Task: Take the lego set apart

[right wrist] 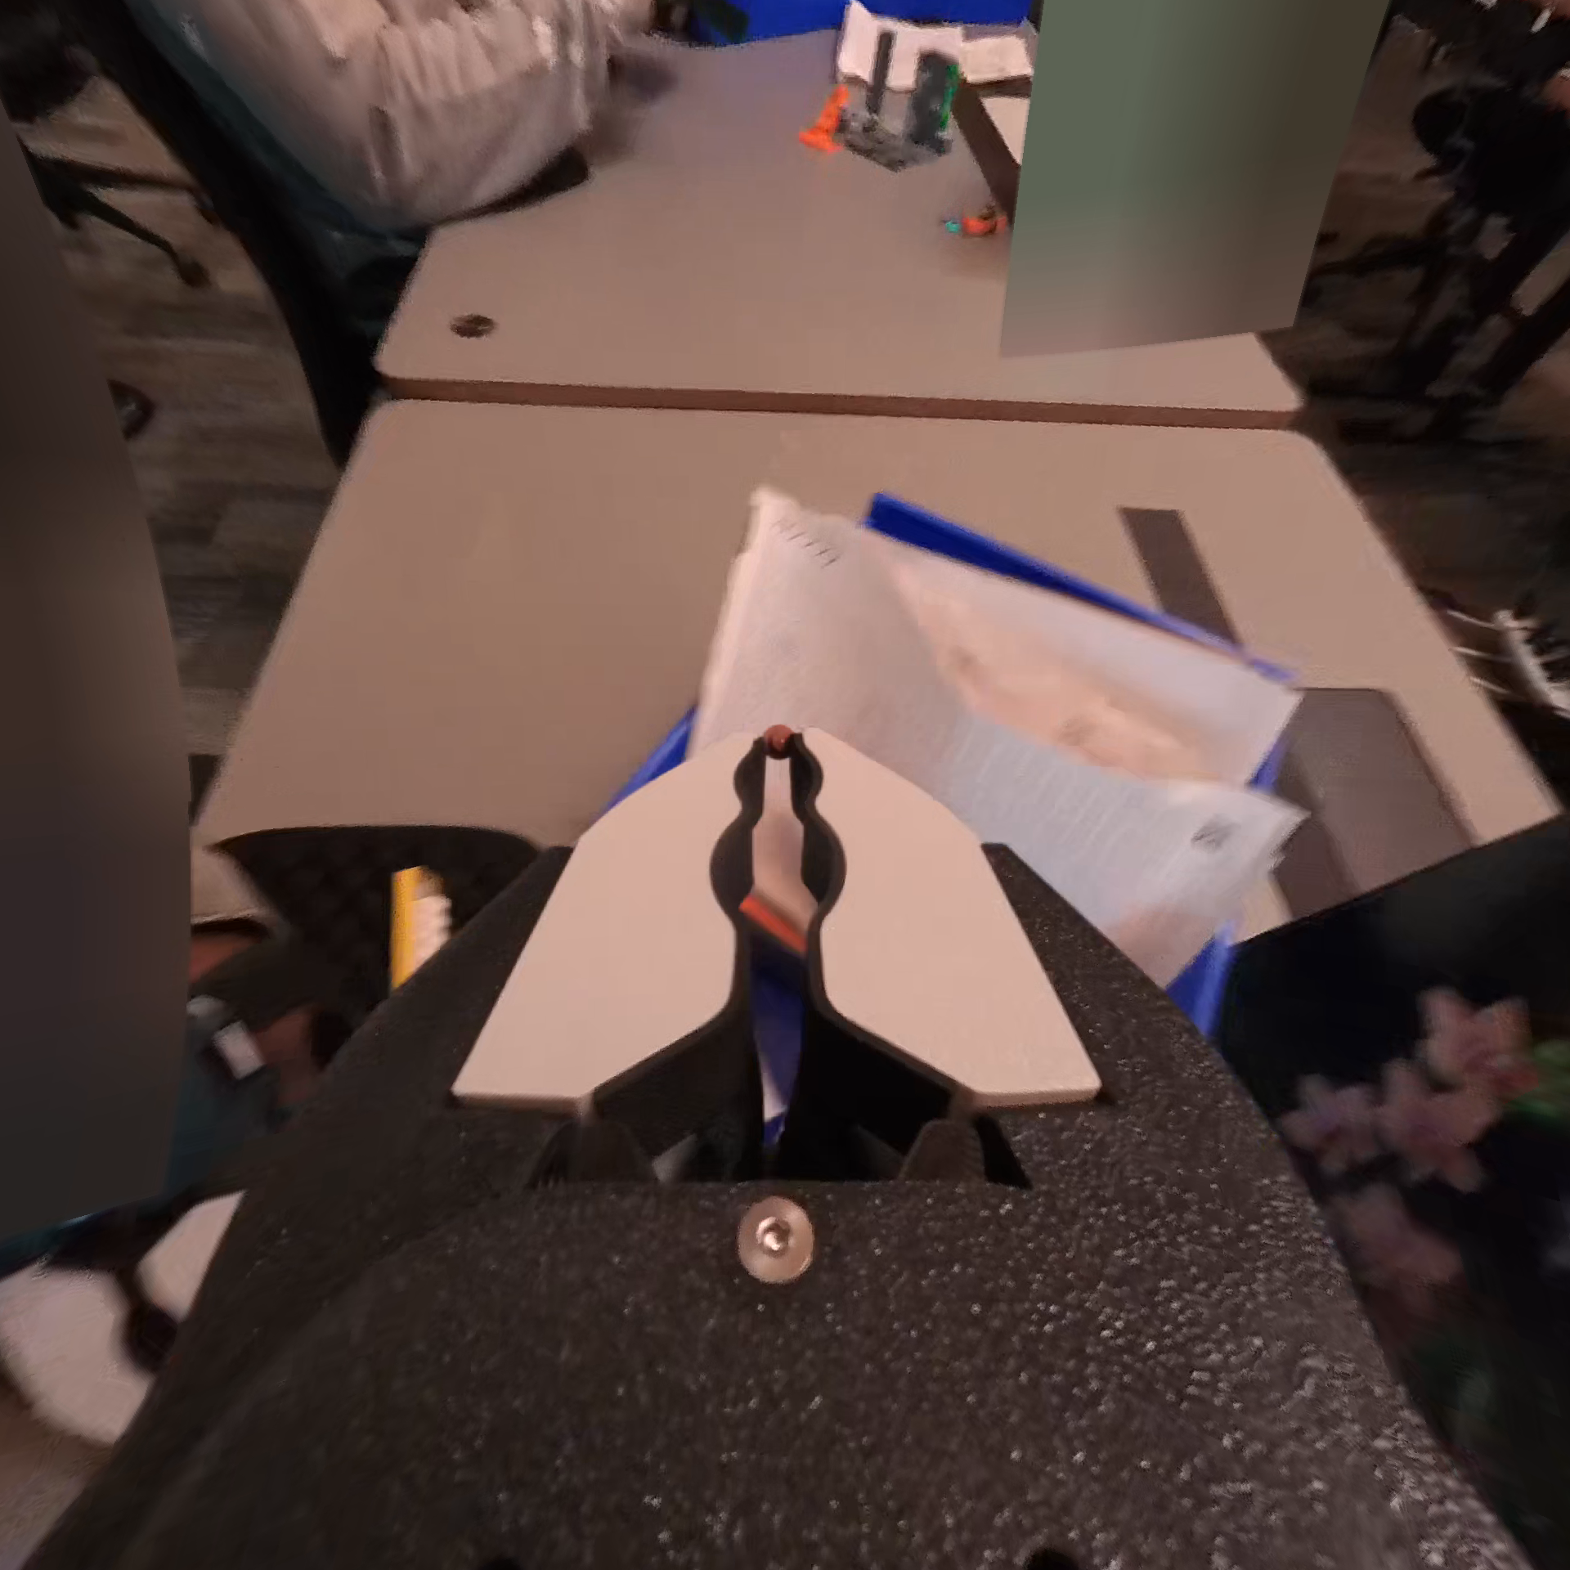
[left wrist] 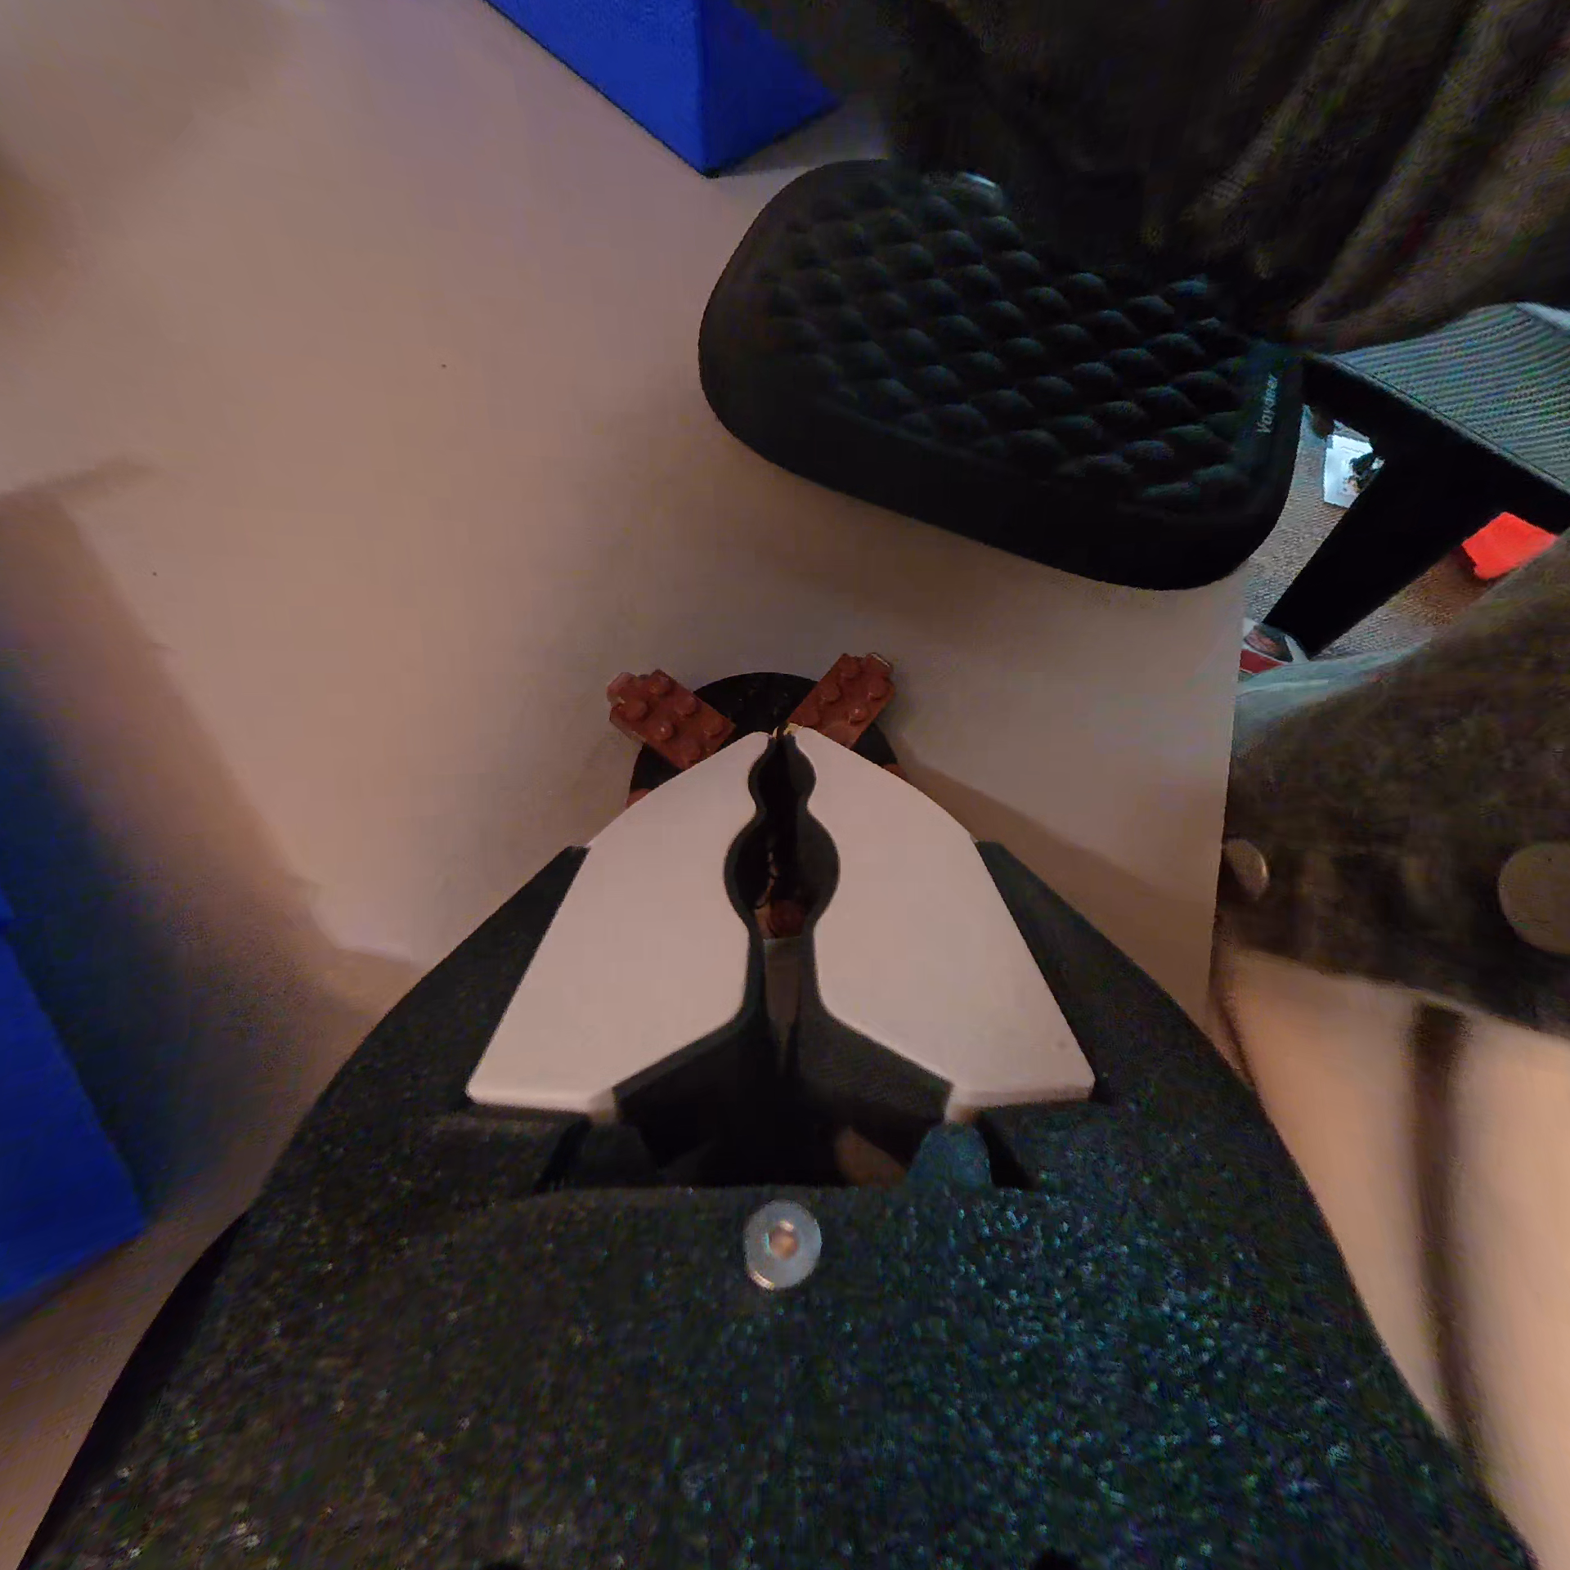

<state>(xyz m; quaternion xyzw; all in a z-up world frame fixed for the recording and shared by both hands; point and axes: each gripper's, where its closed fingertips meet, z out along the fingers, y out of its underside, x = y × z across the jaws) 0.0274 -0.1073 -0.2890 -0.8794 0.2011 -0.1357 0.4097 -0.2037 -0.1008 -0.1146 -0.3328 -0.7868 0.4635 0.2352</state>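
Note:
In the left wrist view my left gripper (left wrist: 780, 737) is shut on a lego build: a black round base (left wrist: 756, 698) with two brown studded plates (left wrist: 667, 715) spreading out in a V, just above the pale table (left wrist: 382, 382). Most of the build is hidden behind the white fingers (left wrist: 646, 917). In the right wrist view my right gripper (right wrist: 778, 742) is shut on a tiny brown round lego piece (right wrist: 777, 737) pinched at the fingertips, held above a blue bin (right wrist: 663, 765).
A black quilted wrist pad (left wrist: 994, 374) lies on the table ahead of the left gripper. Blue boxes (left wrist: 680, 68) sit at the far edge and the left. White plastic bags (right wrist: 977, 680) fill the blue bin. A second table (right wrist: 722, 280) behind holds other lego builds (right wrist: 900, 110). The grippers' ends are close to 30 cm from one another.

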